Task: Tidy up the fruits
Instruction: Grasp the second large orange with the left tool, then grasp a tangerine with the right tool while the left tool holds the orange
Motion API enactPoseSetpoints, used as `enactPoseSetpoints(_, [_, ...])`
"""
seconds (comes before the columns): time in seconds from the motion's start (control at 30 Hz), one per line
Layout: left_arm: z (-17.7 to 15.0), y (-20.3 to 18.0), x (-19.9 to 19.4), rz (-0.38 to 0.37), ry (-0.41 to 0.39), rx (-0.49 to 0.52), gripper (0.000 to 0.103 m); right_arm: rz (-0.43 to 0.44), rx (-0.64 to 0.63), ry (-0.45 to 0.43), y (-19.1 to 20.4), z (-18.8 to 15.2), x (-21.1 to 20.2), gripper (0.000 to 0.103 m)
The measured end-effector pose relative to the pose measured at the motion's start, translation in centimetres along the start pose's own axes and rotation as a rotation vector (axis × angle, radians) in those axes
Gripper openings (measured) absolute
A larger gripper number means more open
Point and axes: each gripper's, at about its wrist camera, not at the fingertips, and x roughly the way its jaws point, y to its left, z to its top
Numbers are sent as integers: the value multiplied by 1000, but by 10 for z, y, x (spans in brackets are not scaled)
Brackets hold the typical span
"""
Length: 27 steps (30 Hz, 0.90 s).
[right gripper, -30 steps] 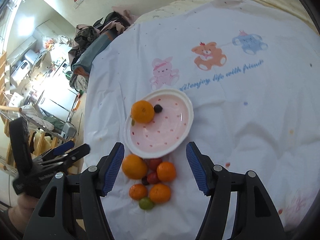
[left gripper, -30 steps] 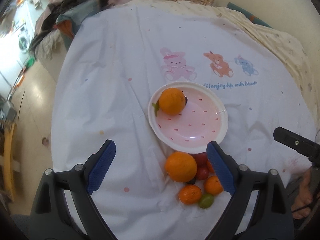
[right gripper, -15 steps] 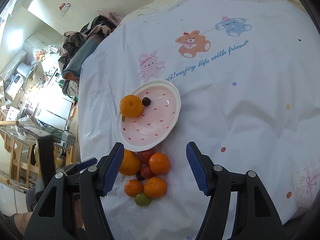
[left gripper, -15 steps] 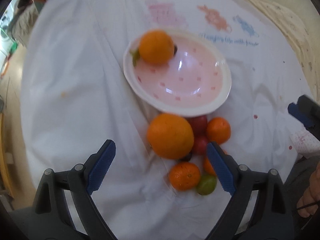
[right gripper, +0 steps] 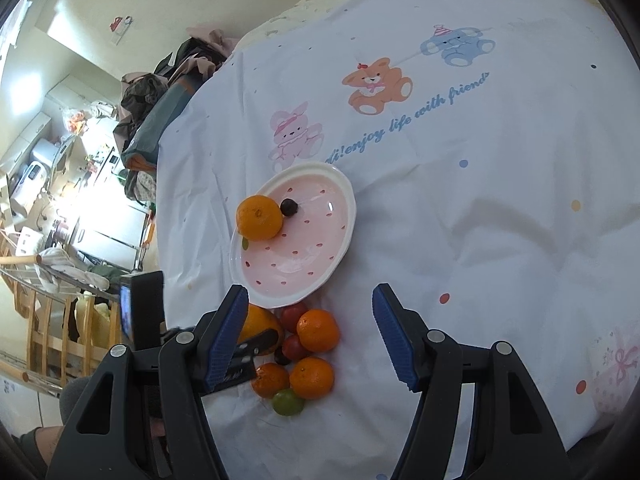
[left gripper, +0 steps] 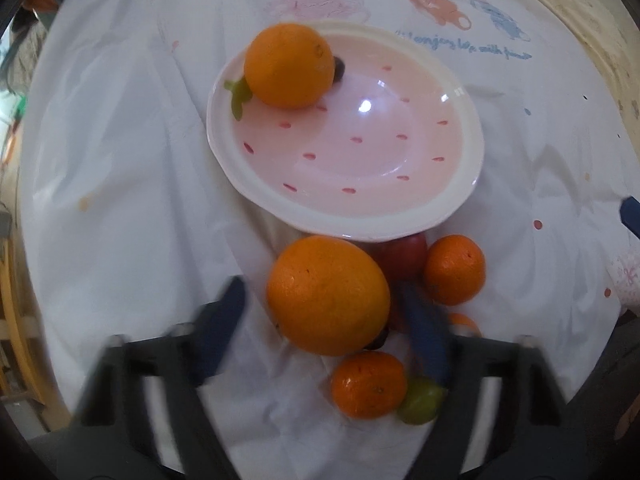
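Note:
A pink strawberry-pattern plate (left gripper: 460, 200) (right gripper: 344, 196) lies on the white sheet and holds one orange (left gripper: 289, 66) (right gripper: 259, 217) and a small dark fruit (right gripper: 289, 207). In front of the plate is a pile of fruit: a big orange (left gripper: 328, 294) (right gripper: 262, 322), small mandarins (left gripper: 454, 270) (left gripper: 369, 384) (right gripper: 318, 330), red tomatoes (left gripper: 402, 252) (right gripper: 294, 316) and a green fruit (left gripper: 420, 402) (right gripper: 287, 402). My left gripper (left gripper: 326, 330) is open, its blue fingers on either side of the big orange, blurred. My right gripper (right gripper: 310, 334) is open and empty above the pile.
The sheet (right gripper: 480, 200) has cartoon animals and blue lettering printed behind the plate. A heap of clothes (right gripper: 160, 92) lies beyond the bed's left edge. Wooden rails (right gripper: 36, 320) and kitchen clutter fill the far left.
My left gripper has moved forward and down to the fruit pile, and its fingers now straddle the big orange. My right gripper has drifted slightly, still open.

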Motion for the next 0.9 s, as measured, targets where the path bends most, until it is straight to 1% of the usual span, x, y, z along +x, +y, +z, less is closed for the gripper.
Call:
enactPoseSetpoints(0.03, [0, 2, 4, -18, 16, -15, 61, 0, 3, -2, 0, 1, -1, 67])
enactPoseSetpoints(0.1, [-1, 4, 4, -34, 20, -29, 59, -3, 8, -4, -1, 1, -1, 67])
enactPoseSetpoints(0.2, [-4, 4, 1, -42, 15, -25, 57, -3, 16, 1, -2, 0, 0, 67])
enactPoseSetpoints(0.3, [-7, 6, -8, -30, -1, -20, 56, -5, 18, 0, -3, 1, 0, 67])
enactPoseSetpoints(0.4, [-14, 15, -28, -48, -25, -50, 55, -9, 13, -3, -2, 1, -1, 67])
enactPoseSetpoints(0.6, [-25, 29, -80, -66, -92, -88, 55, -10, 15, 7, -1, 1, 3, 67])
enactPoseSetpoints(0.67, [-28, 32, -95, -61, -123, -81, 55, -18, 5, 18, 1, 0, 6, 67])
enactPoseSetpoints(0.73, [-29, 34, -103, -40, -145, -70, 55, -30, -13, 38, 4, -3, 10, 67])
enactPoseSetpoints(0.8, [-33, 38, -103, -10, -156, -53, 55, -68, -39, 79, 6, -9, 18, 67])
enactPoseSetpoints(0.87, [-35, 42, -97, 7, -151, -62, 55, -112, -67, 152, 7, -17, 31, 67])
enactPoseSetpoints(0.9, [-36, 45, -92, 12, -147, -72, 55, -115, -78, 188, 8, -22, 38, 67])
